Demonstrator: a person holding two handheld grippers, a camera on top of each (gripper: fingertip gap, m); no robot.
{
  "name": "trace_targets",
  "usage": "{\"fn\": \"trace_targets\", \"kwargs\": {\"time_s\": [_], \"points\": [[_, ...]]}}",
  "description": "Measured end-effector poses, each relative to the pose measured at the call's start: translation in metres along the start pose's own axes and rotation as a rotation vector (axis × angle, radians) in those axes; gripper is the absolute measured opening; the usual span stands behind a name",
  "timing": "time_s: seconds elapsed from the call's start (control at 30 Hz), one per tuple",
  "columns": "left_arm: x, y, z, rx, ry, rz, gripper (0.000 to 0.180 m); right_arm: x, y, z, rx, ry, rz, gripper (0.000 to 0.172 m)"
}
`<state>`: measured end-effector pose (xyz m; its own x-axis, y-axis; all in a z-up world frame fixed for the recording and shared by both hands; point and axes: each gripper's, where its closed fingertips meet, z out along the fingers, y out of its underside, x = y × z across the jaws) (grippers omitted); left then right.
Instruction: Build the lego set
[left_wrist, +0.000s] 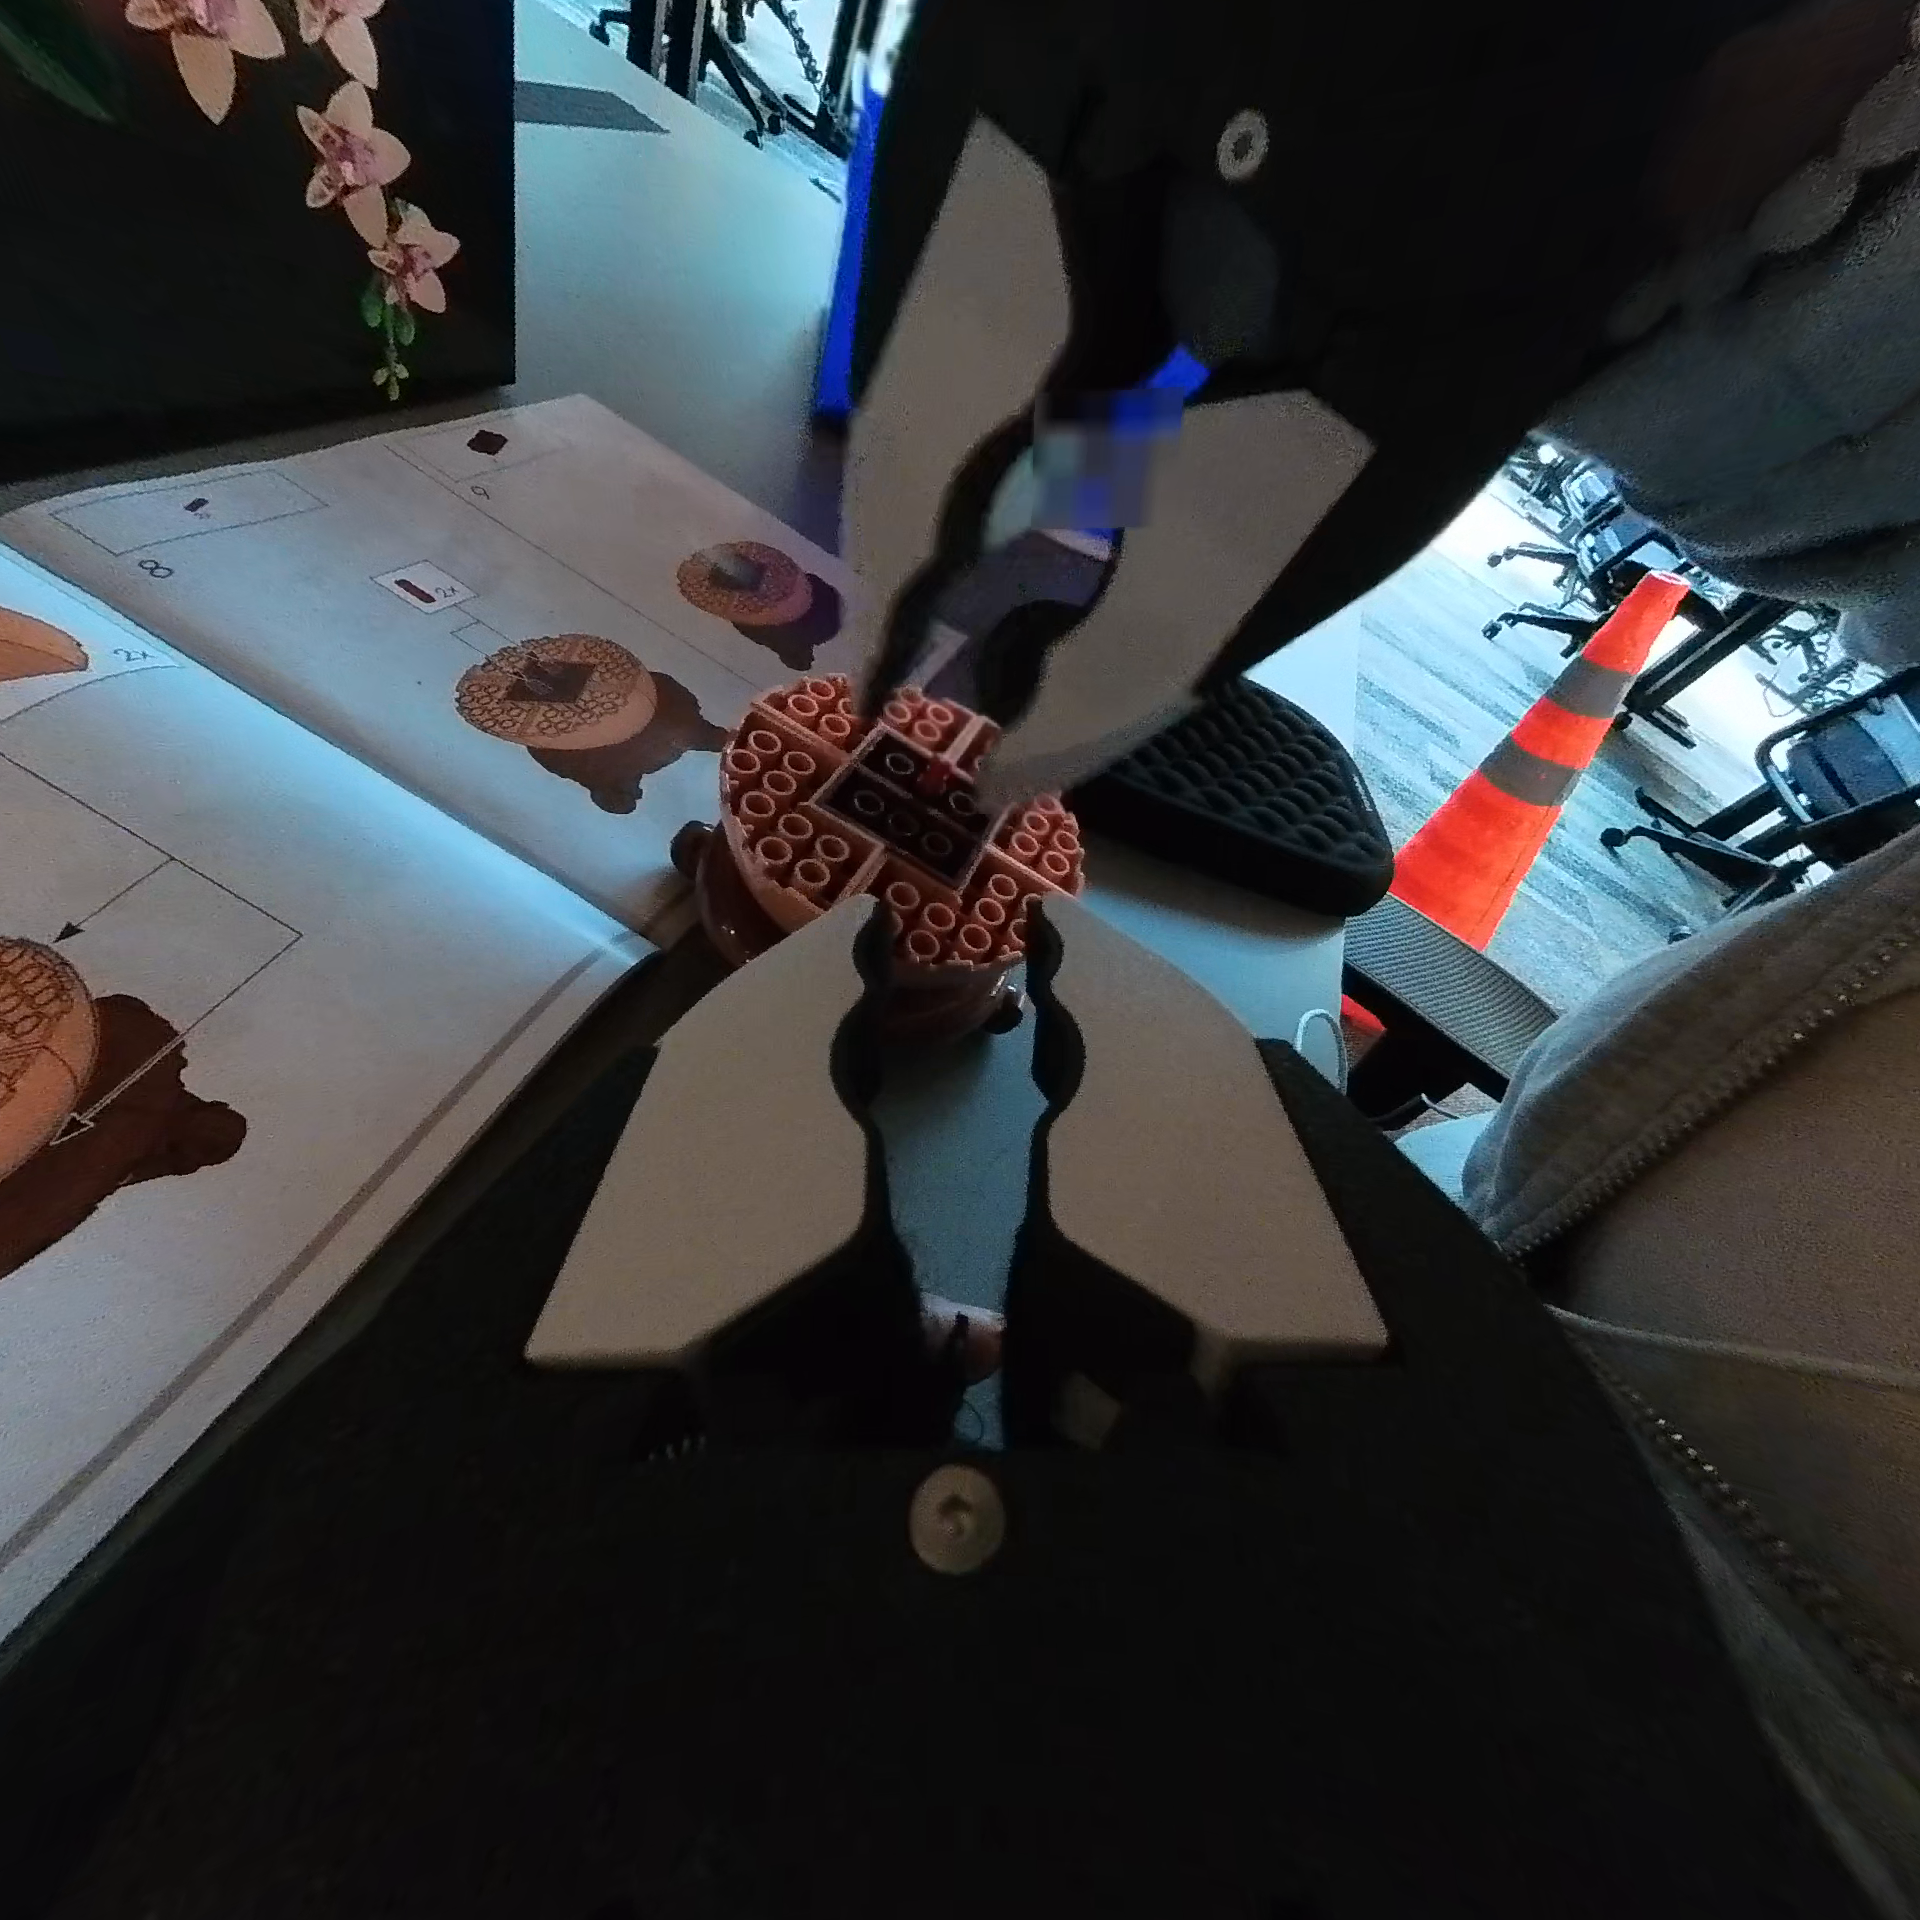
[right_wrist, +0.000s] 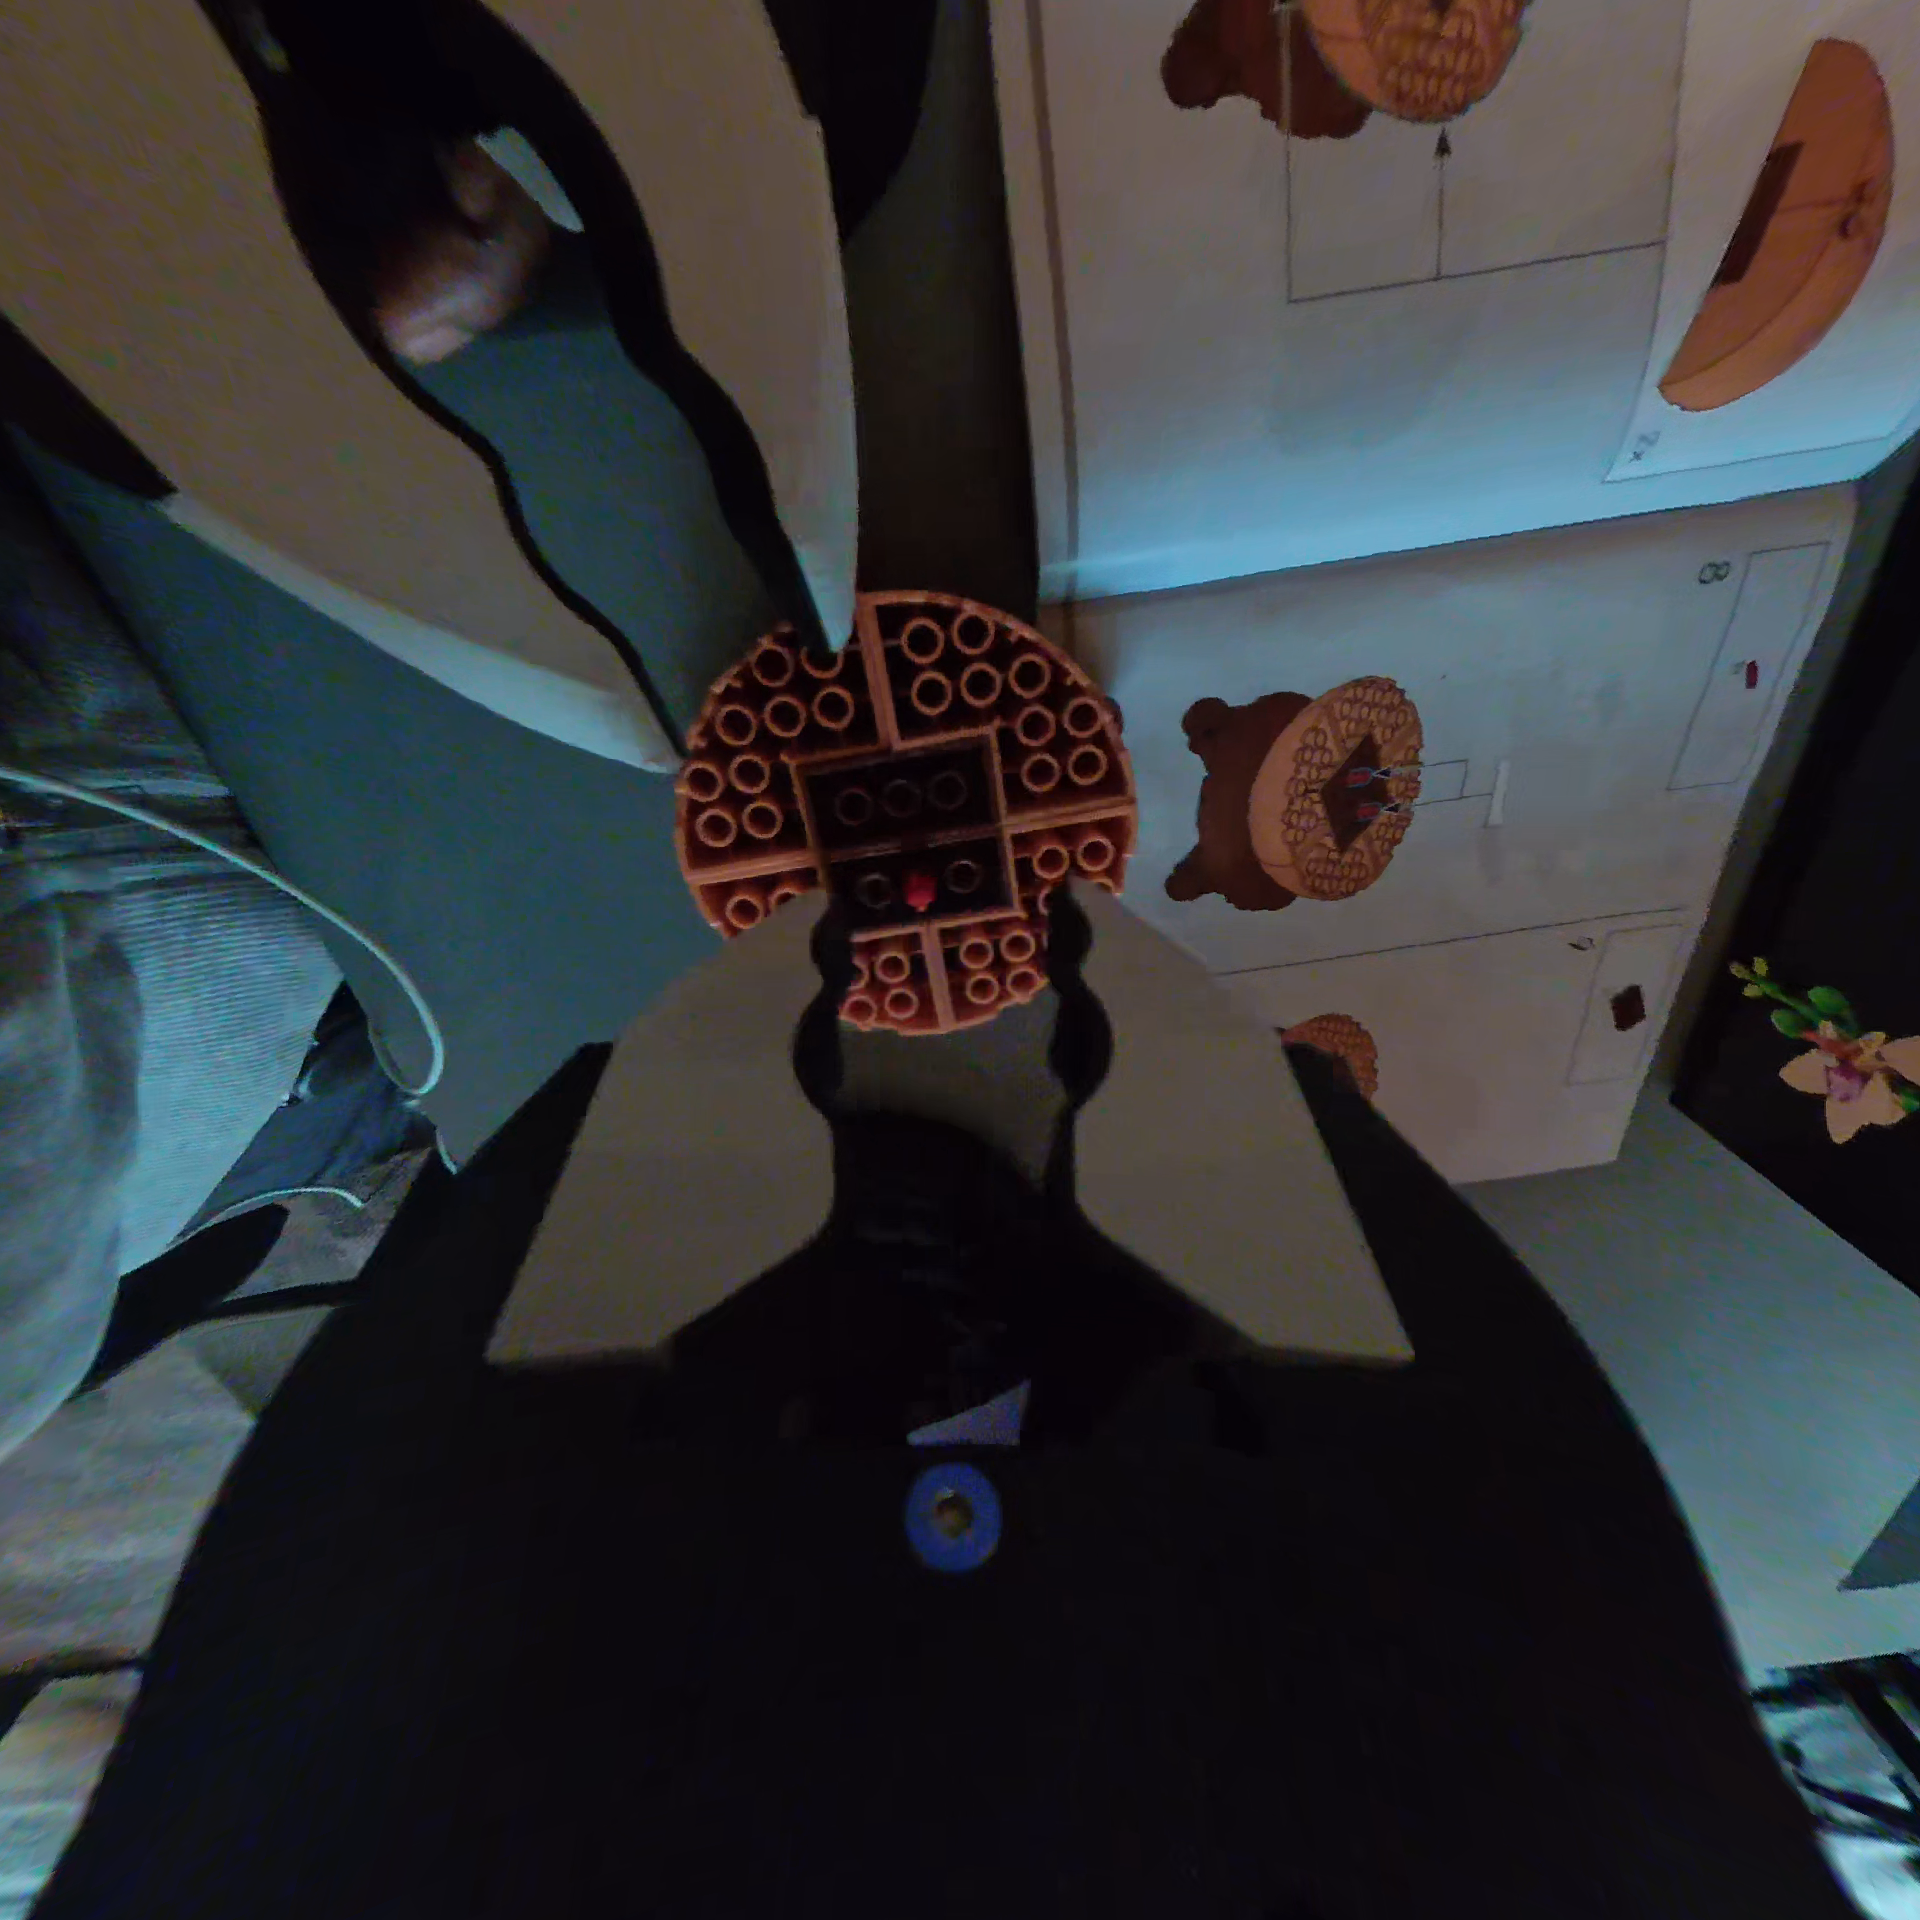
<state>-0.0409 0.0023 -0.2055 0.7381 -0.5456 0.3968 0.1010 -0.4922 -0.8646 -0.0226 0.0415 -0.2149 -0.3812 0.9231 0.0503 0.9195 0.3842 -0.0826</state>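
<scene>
Left tool (left_wrist: 948, 920) gripping round brick disc (left_wrist: 821, 821)

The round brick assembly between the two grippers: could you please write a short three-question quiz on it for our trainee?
1. True or false: a small red piece sits in the dark centre of the round brick assembly.
2. What lies on the table beside the assembly? A) an open instruction booklet B) a bowl C) a keyboard
3. Fill in: the traffic cone in the left wrist view is ___ with grey bands.
Key: 1 true; 2 A; 3 orange.
</scene>
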Motion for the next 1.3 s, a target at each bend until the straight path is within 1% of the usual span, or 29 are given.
{"fn": "trace_targets", "kwargs": {"time_s": [0.07,0.13,0.17,0.2,0.47,1.3], "points": [[0.0001,0.0001,0.0000,-0.001,-0.001,0.002,0.024,-0.0034,-0.0027,-0.0029,0.031,-0.027,0.007,0.034],[0.0003,0.0001,0.0000,-0.001,-0.001,0.003,0.024,0.0002,-0.0036,-0.0063,0.050,0.007,-0.005,0.021],[0.0003,0.0001,0.0000,-0.001,-0.002,0.004,0.024,0.0009,-0.0043,-0.0076,0.058,0.018,-0.015,0.010],[0.0003,0.0001,-0.0001,-0.001,-0.002,0.005,0.024,0.0000,-0.0051,-0.0083,0.064,0.016,-0.023,0.005],[0.0006,0.0003,0.0000,-0.002,0.001,0.006,0.025,-0.0041,-0.0038,-0.0050,0.054,-0.023,-0.028,0.000],[0.0002,0.0000,0.0003,-0.001,0.010,0.000,0.024,-0.0039,-0.0033,-0.0022,0.058,-0.027,-0.014,0.000]]}}
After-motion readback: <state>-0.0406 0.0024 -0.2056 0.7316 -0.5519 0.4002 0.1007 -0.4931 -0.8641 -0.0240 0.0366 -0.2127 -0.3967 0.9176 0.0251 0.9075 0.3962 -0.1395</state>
